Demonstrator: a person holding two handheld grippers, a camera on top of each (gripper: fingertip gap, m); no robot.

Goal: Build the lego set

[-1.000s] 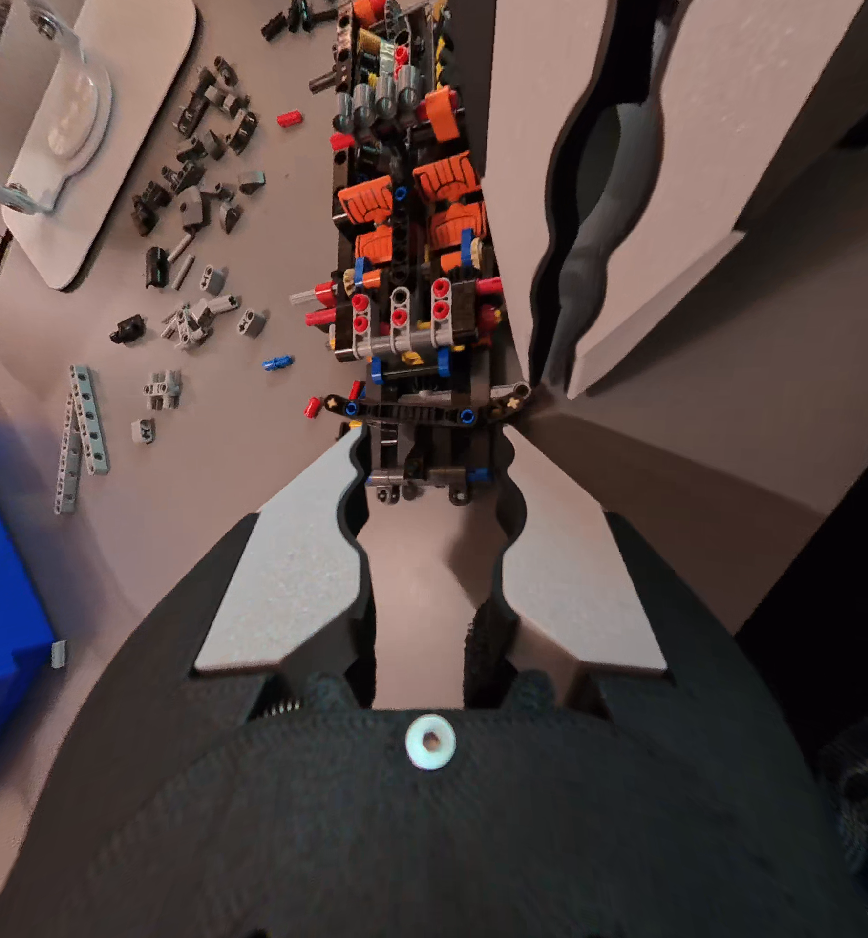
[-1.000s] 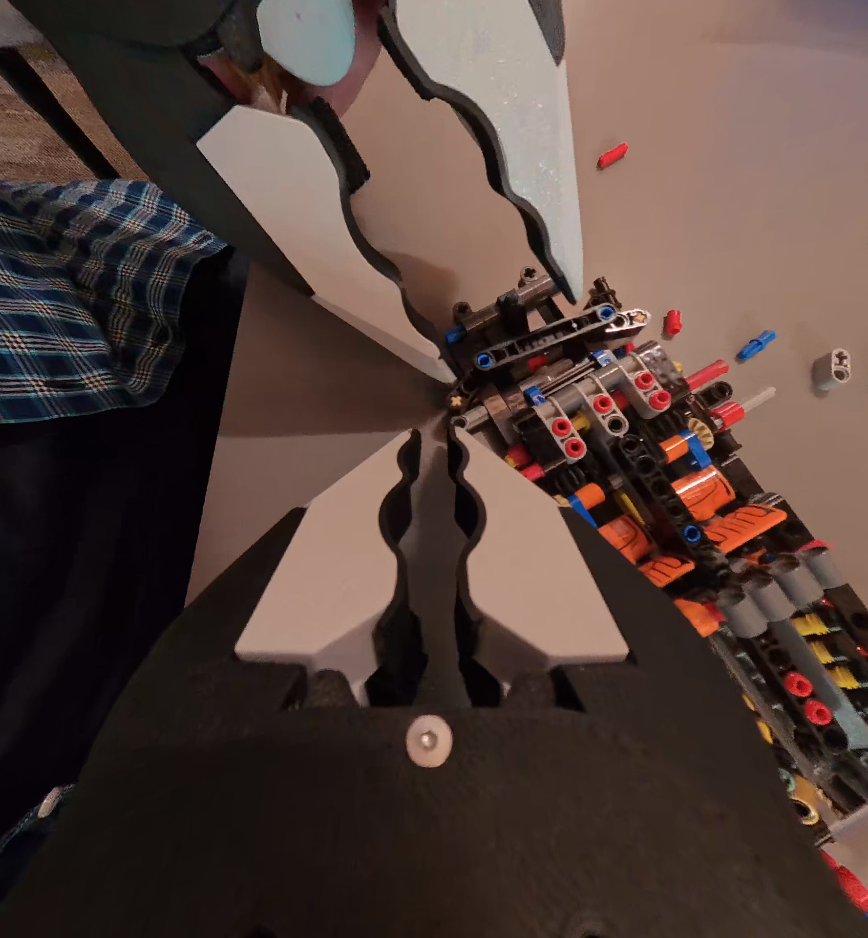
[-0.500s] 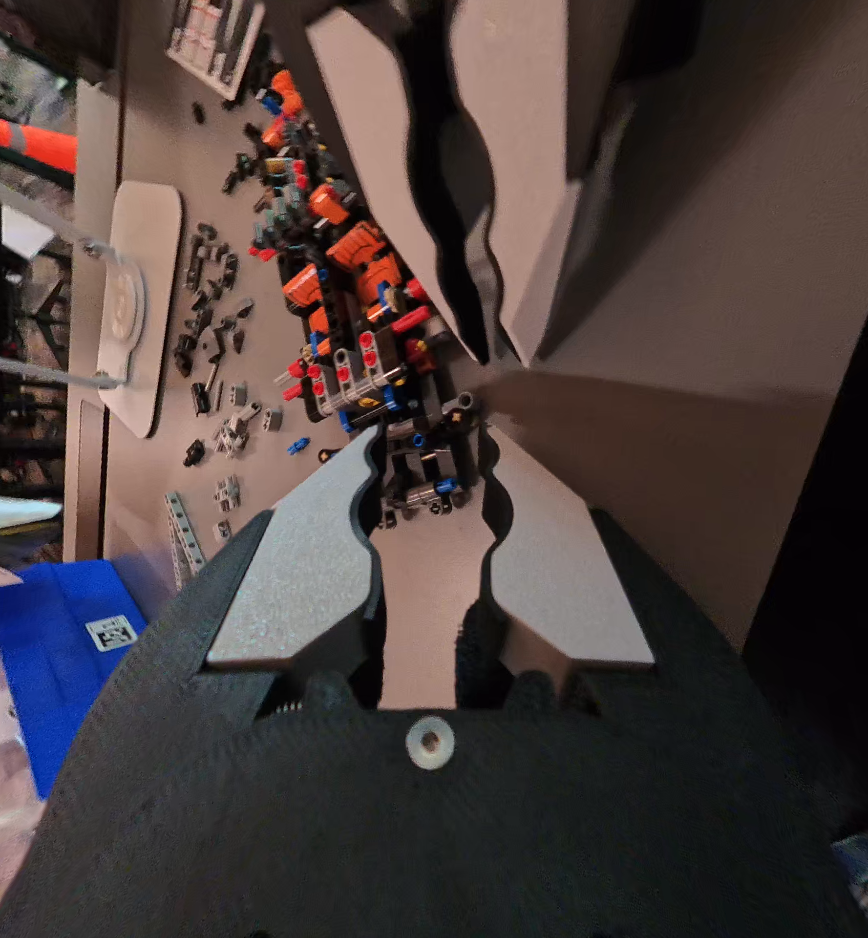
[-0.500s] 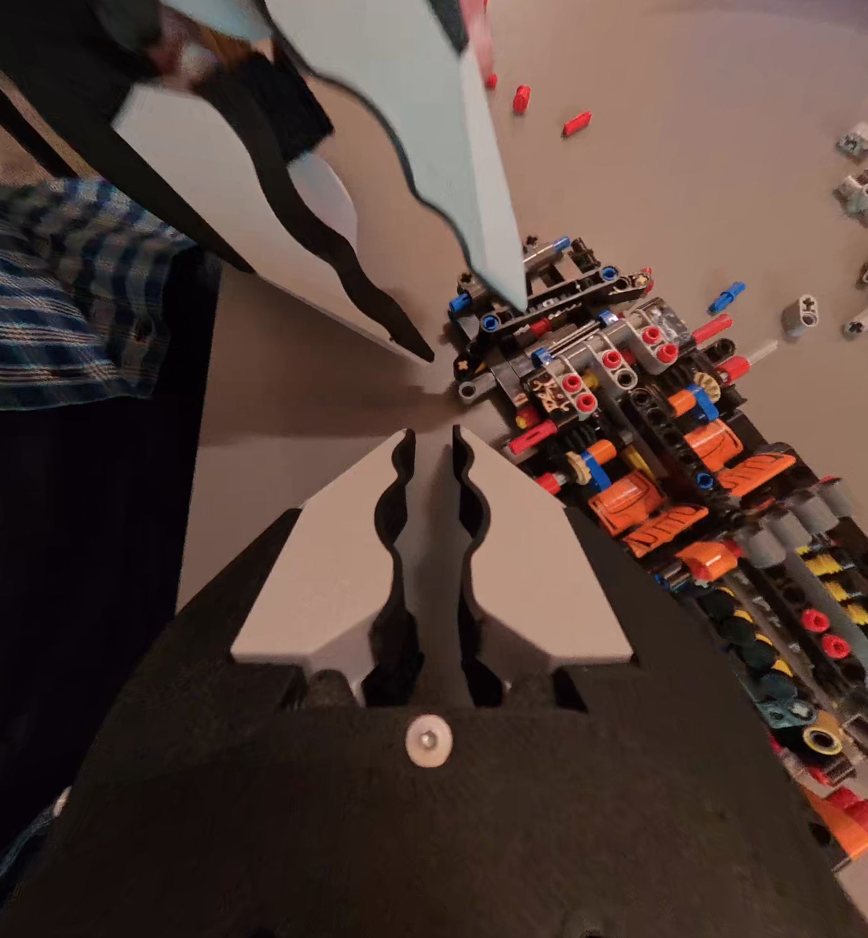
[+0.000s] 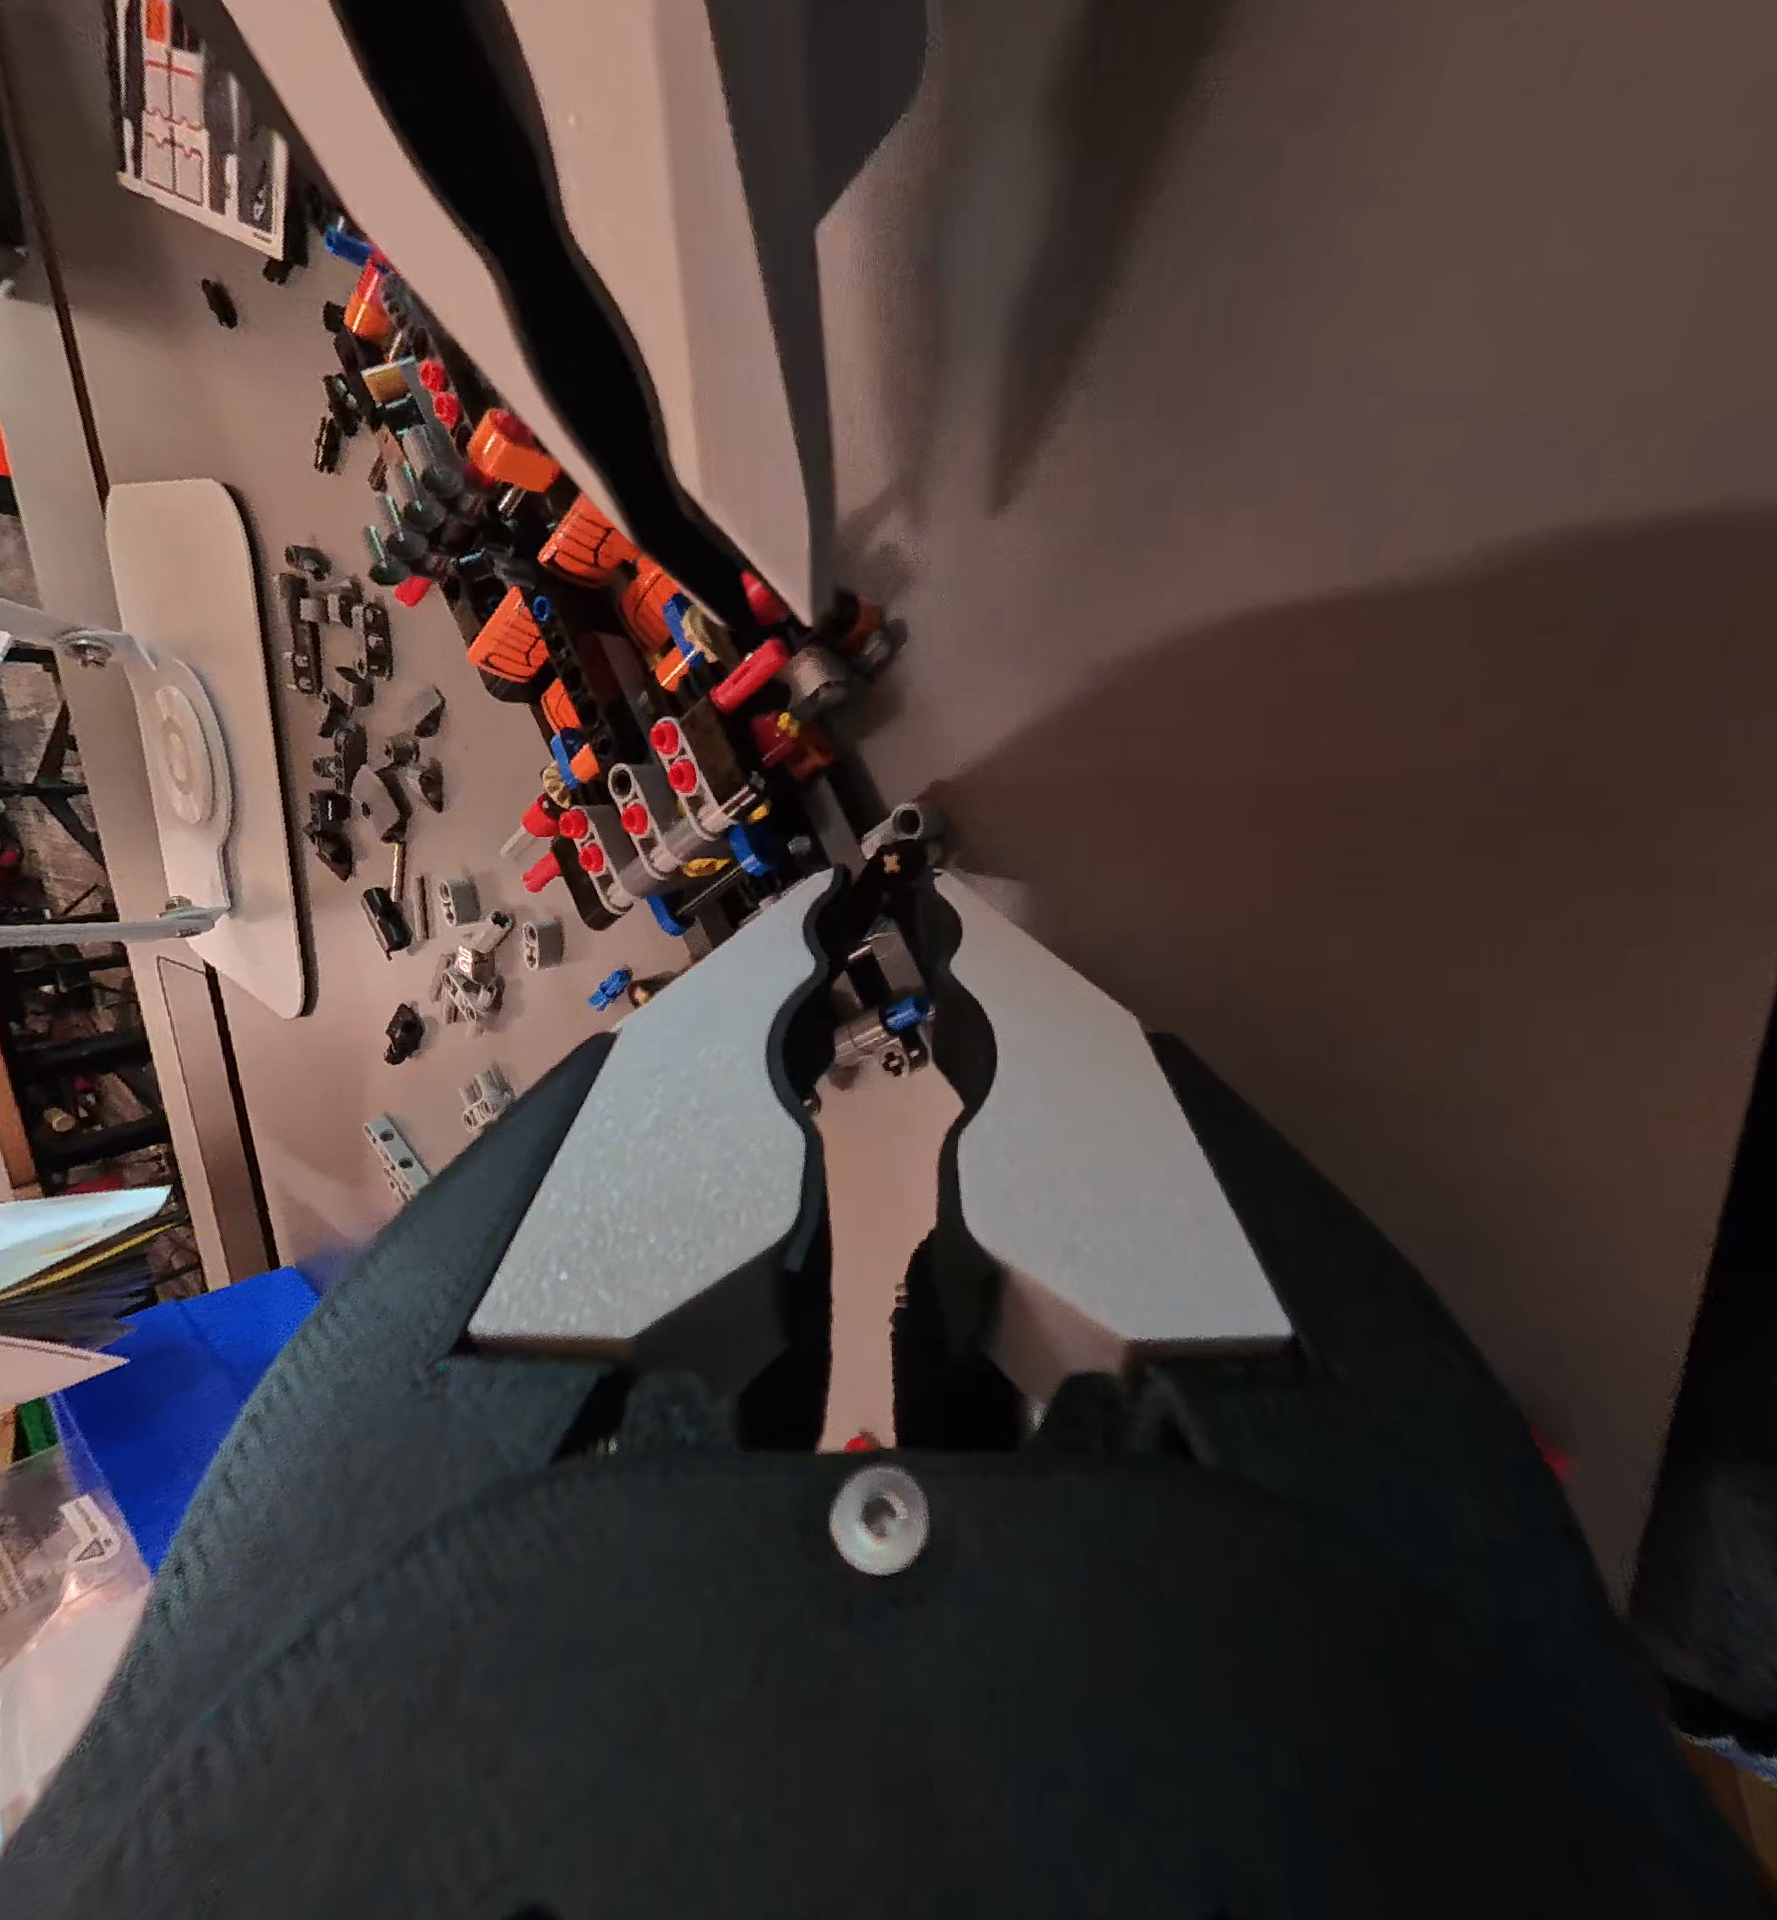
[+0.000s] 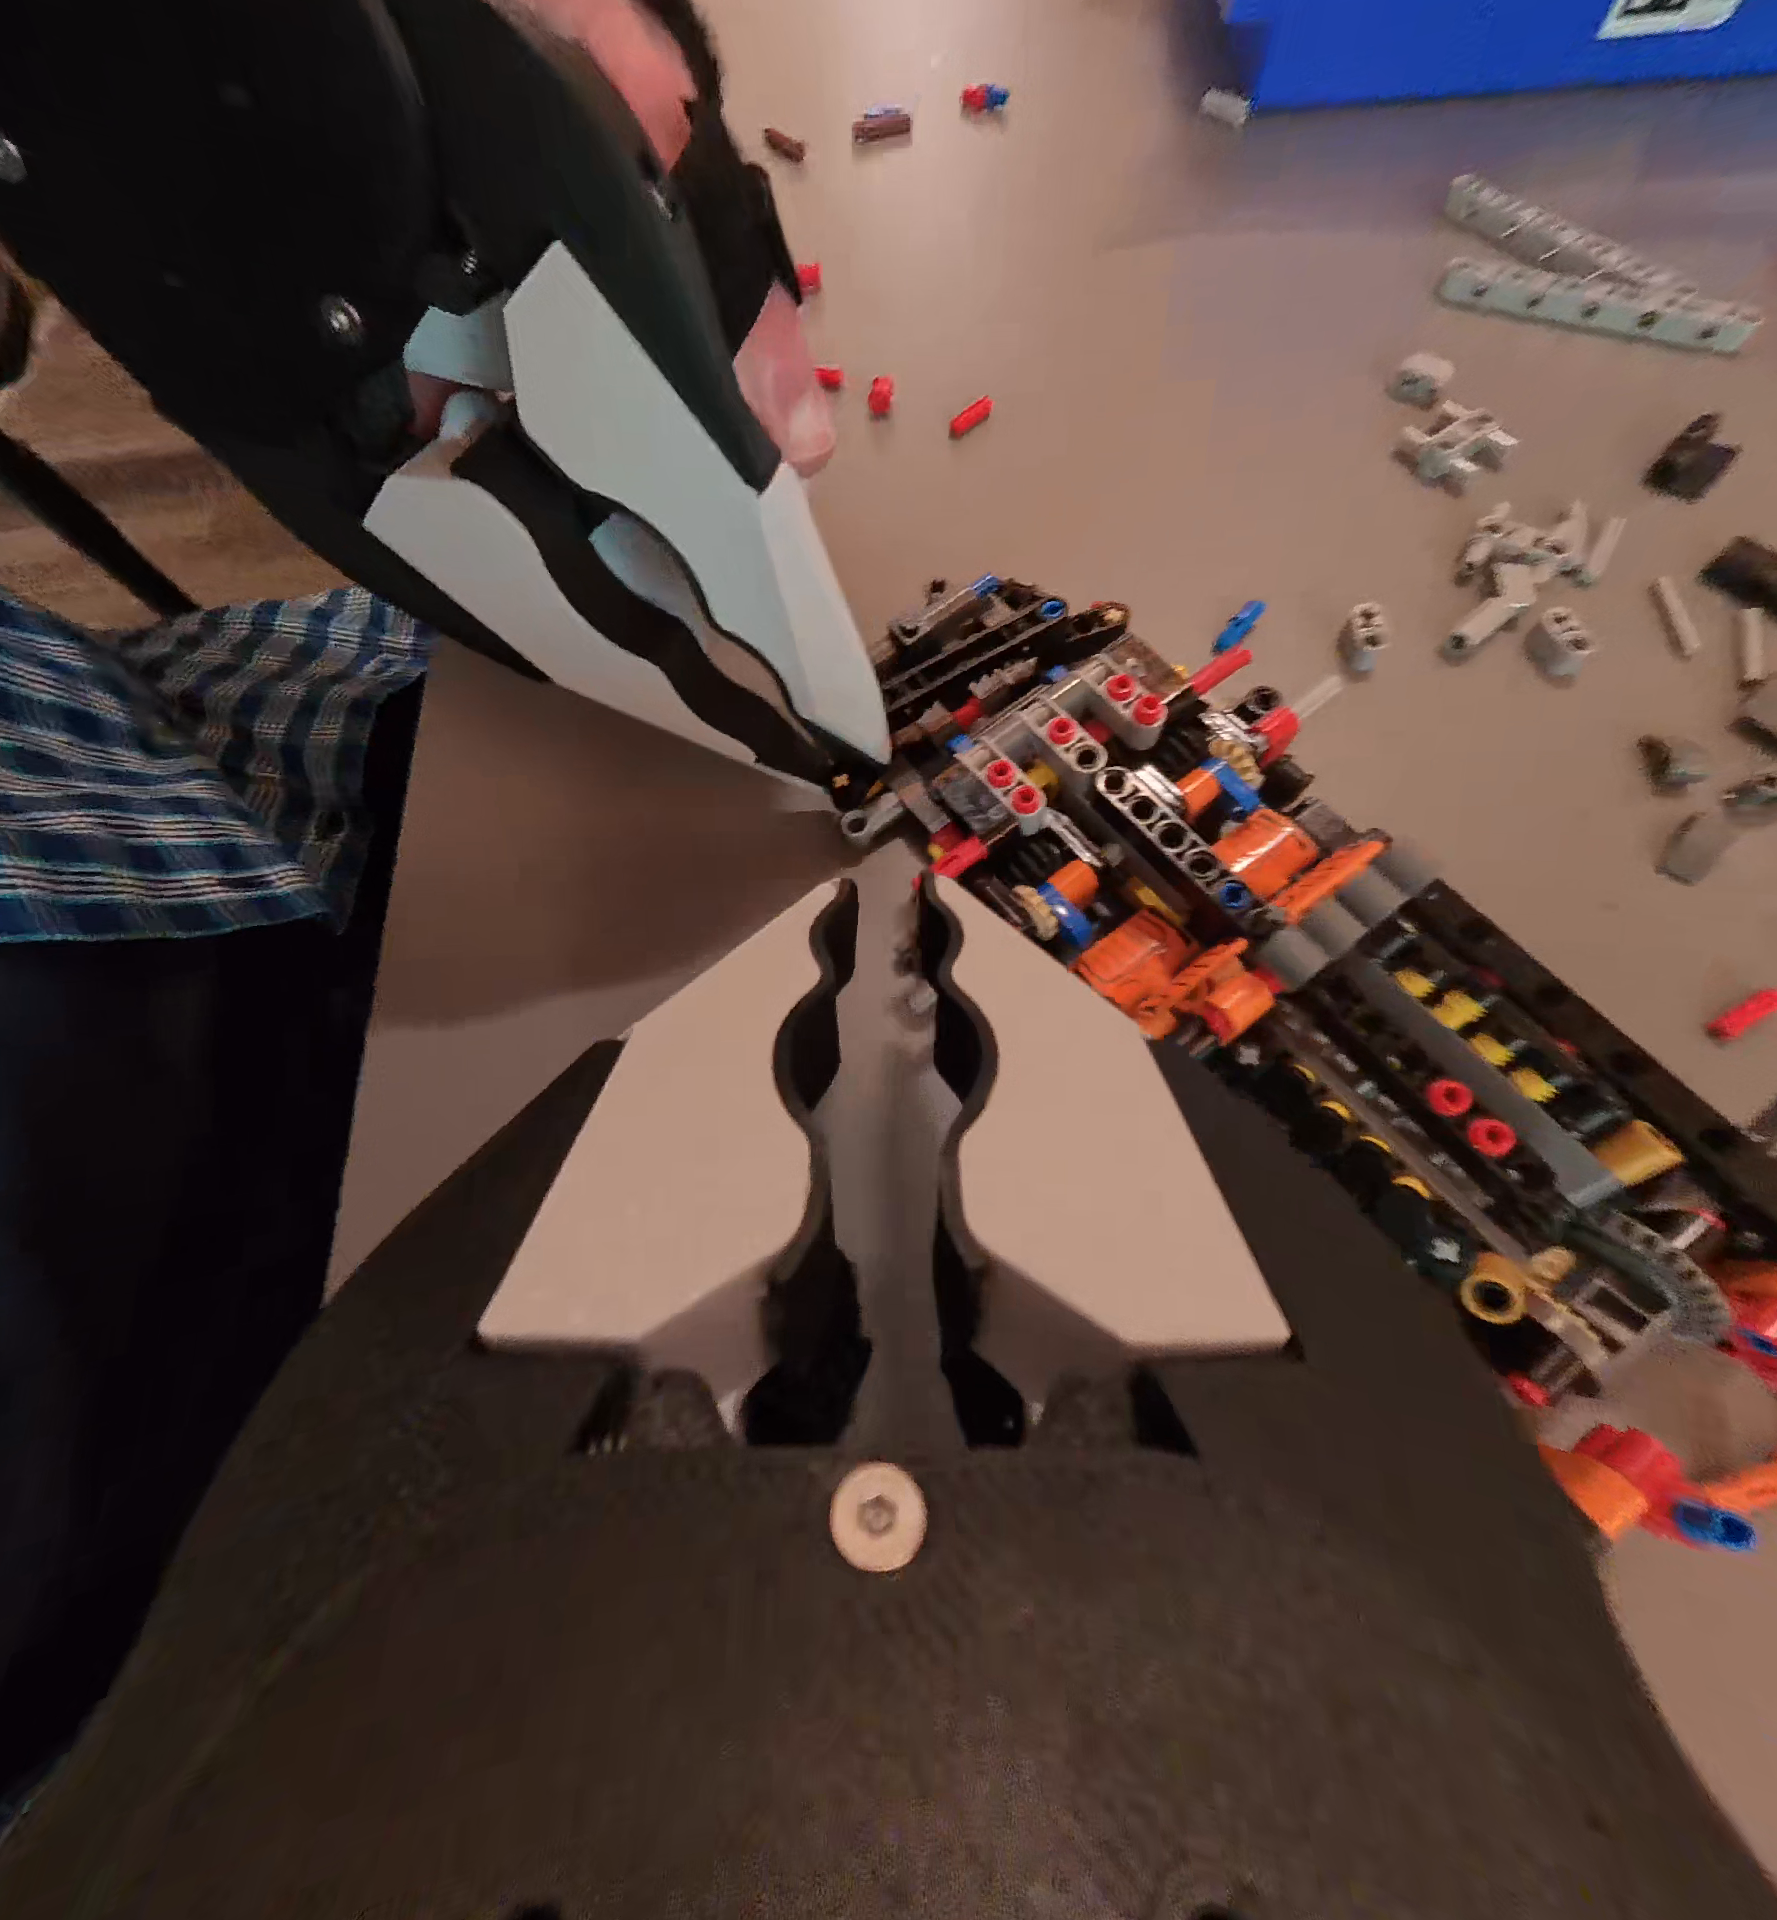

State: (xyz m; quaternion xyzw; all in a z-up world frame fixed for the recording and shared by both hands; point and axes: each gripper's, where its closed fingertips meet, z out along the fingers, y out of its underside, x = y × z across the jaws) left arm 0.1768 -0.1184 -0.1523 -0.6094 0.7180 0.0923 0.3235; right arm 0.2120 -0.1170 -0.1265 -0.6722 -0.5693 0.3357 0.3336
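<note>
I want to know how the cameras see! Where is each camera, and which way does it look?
Left wrist view: sits on the left gripper, looking along its fingers at the near end of the lego model, which those fingers grip; the right gripper reaches in from above.
Right wrist view: sits on the right gripper, looking at that same end from the other side; the left gripper, a hand and a plaid sleeve show.
Both share the model, the table and the loose grey pieces.

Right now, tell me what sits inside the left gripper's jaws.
The left gripper pinches the lego model's black end beam; nearer the palm sits a grey connector with a blue pin. The fingers hide how they join.
</note>
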